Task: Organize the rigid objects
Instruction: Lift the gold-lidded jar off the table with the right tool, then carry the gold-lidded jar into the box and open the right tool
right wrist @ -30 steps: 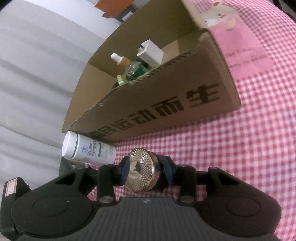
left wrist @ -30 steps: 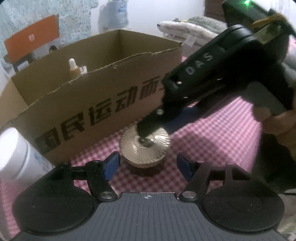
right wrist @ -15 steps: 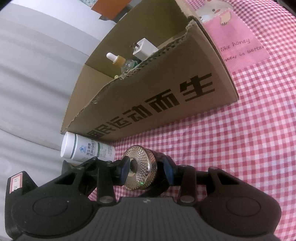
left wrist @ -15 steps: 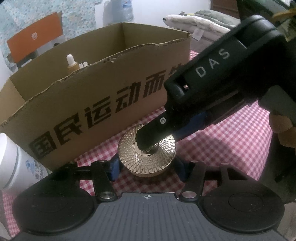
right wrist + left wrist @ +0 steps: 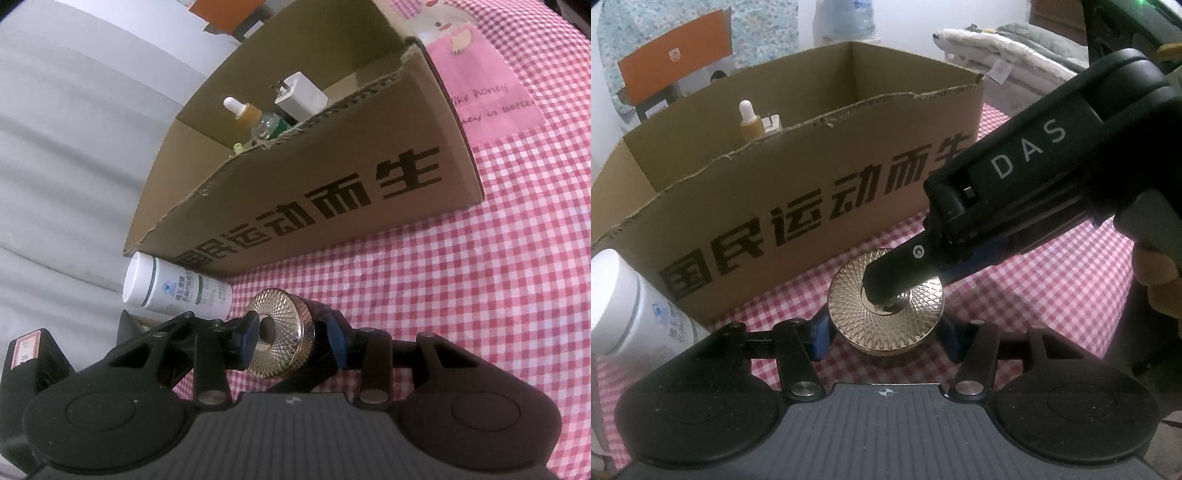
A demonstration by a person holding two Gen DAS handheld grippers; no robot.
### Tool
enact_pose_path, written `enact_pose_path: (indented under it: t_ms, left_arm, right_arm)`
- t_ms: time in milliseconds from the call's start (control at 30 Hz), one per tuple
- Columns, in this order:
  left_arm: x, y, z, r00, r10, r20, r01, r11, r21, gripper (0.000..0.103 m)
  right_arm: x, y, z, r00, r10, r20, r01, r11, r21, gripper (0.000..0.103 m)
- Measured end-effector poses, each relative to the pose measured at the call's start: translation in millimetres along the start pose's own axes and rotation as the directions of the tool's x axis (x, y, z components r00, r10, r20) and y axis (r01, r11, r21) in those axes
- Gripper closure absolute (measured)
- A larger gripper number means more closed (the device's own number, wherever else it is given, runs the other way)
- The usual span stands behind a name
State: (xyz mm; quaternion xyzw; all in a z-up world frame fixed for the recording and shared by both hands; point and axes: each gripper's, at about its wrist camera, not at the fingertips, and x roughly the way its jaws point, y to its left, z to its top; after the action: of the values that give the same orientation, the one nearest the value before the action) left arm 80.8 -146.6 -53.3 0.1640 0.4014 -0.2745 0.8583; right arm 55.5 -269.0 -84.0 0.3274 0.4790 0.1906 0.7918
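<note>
left wrist view, your left gripper (image 5: pixel 884 341): angled down at the table, blue pads at either side of the gold knurled jar (image 5: pixel 886 314); jaws have just been closing in on it, left pad against its side, right pad's contact not clear.
left wrist view, your right gripper (image 5: pixel 886 291): comes in from upper right, black body marked DAS, 1 fingertip over the jar's top centre.
left wrist view, your hand (image 5: pixel 1156 284): only a bit shows at the right edge, cut off.
left wrist view, hidden: jar's lower half sits behind the pads; box contents mostly behind the front wall, only a dropper bottle (image 5: pixel 750 122) pokes up.
left wrist view, white bottle (image 5: pixel 624 299): at far left, cut by the frame.
right wrist view, your right gripper (image 5: pixel 291 339): narrow, clamped on the jar (image 5: pixel 280 332) top to bottom, jar tipped on its side between the pads.
right wrist view, jar location: just in front of the cardboard box (image 5: pixel 332 192), above the checked cloth (image 5: pixel 461 295).
right wrist view only: white bottle label (image 5: pixel 177 291), white charger (image 5: pixel 301 96) and clear green bottle (image 5: pixel 267 127) inside the box.
right wrist view, unclear: small green item at the box wall, too small to tell.
</note>
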Motion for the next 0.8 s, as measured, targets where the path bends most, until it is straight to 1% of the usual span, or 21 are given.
enact_pose_path:
  t_ms: [233,500,633,800]
  left_arm:
    - [-15.7,-3.4,-0.2,0.999,0.019,0.026,-0.019,1.0,-0.01,0.048]
    - [-40.9,-16.0,-3.9,0.996,0.052,0.068,-0.051,0.999,-0.017,0.048]
    - [-57.3,-19.9,-3.1,0.993,0.067,0.101,-0.065,0.998,-0.018,0.048]
    - [-81.6,-21.3,11.0,0.982,0.089,0.167,-0.086,0.996,-0.026,0.048]
  right_arm:
    - [-6.1,12.7,-3.4,1.0,0.006,0.017,-0.006,1.0,-0.03,0.059]
    - [-17.8,31.8,-7.8,0.999,0.019,0.048,-0.015,0.997,-0.078,0.059]
    - [-28.1,43.5,-9.4,0.997,0.026,0.071,-0.018,0.994,-0.11,0.059]
    - [-48.2,65.4,-3.3,0.992,0.038,0.118,-0.018,0.985,-0.17,0.059]
